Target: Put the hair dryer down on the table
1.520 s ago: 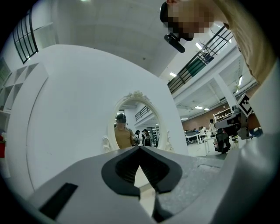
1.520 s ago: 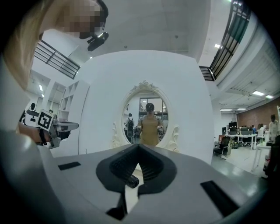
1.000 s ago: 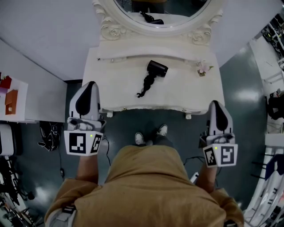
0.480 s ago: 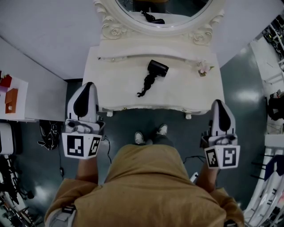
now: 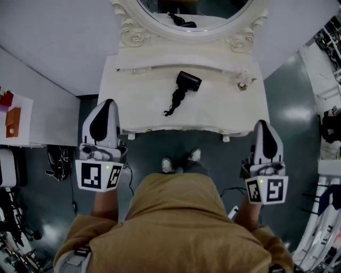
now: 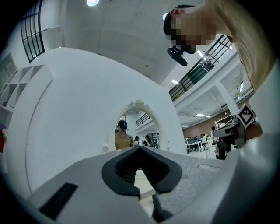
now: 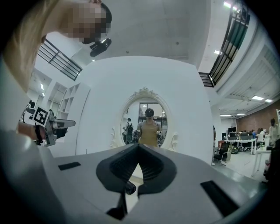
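A black hair dryer (image 5: 189, 81) lies on the white dressing table (image 5: 144, 114), a little behind its middle, with its cord (image 5: 176, 100) bunched in front of it. No gripper touches it. My left gripper (image 5: 107, 102) hovers off the table's front left corner, shut and empty. My right gripper (image 5: 261, 125) hangs in front of the front right corner, also shut with nothing in it. In the left gripper view the closed jaws (image 6: 140, 151) point at the mirror. In the right gripper view the jaws (image 7: 139, 147) meet too, and the hair dryer (image 7: 130, 188) shows below them.
An oval mirror (image 5: 192, 16) in a carved white frame stands at the table's back. A small pink flower ornament (image 5: 244, 81) sits at the back right. A white shelf unit (image 5: 16, 120) stands at the left. The person's feet (image 5: 181, 161) are on the dark floor before the table.
Both grippers have only drifted slightly in place. The hair dryer lies where it was.
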`<state>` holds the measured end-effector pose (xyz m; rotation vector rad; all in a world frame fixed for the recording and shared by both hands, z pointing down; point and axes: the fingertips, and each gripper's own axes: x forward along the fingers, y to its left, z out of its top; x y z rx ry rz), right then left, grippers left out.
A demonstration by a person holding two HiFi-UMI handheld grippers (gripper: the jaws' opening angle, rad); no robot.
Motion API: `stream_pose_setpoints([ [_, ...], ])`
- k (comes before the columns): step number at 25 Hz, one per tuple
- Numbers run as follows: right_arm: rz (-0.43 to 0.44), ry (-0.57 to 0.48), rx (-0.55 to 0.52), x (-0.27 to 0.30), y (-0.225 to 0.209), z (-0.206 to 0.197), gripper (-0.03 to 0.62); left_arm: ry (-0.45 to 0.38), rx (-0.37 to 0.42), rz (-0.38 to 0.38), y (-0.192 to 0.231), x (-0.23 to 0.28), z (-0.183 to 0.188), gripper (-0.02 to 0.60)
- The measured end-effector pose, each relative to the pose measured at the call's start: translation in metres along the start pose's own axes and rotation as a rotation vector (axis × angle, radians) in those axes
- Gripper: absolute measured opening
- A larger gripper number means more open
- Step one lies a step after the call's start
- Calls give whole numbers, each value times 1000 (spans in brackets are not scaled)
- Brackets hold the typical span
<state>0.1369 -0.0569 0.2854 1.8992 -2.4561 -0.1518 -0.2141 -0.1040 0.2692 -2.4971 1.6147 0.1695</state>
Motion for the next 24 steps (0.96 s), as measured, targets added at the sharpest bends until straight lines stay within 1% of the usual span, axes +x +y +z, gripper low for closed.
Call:
stream_pose_setpoints([
  [7, -7, -8, -3, -1, 0, 3, 0, 2, -14, -6, 0, 0, -2, 3],
  [16, -34, 8, -7, -8, -4, -1, 0, 7, -21, -35, -8, 6, -9, 3],
  [24, -39, 13, -10, -12, -2, -1, 0, 8, -27, -45, -9, 6, -10, 3],
])
